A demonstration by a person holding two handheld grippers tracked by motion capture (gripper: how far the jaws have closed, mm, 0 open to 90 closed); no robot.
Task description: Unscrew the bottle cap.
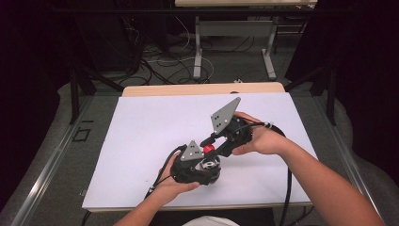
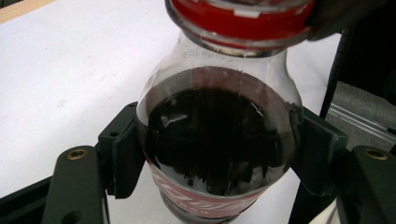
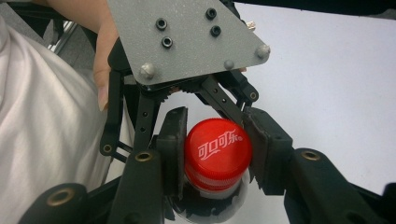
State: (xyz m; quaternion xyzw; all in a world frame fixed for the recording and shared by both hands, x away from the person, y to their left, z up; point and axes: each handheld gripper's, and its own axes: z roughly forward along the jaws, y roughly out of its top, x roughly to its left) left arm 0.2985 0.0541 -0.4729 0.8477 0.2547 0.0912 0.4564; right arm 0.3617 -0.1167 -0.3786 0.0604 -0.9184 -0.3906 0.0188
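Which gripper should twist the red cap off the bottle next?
The right gripper, most likely. Its jaws are already closed on the red cap. The left gripper is clamped around the bottle at its body, so it is better placed to hold the bottle steady.

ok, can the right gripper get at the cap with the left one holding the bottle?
Looks like yes: the right gripper already has its jaws on both sides of the red cap, while the left gripper clamps the bottle lower down, clear of it.
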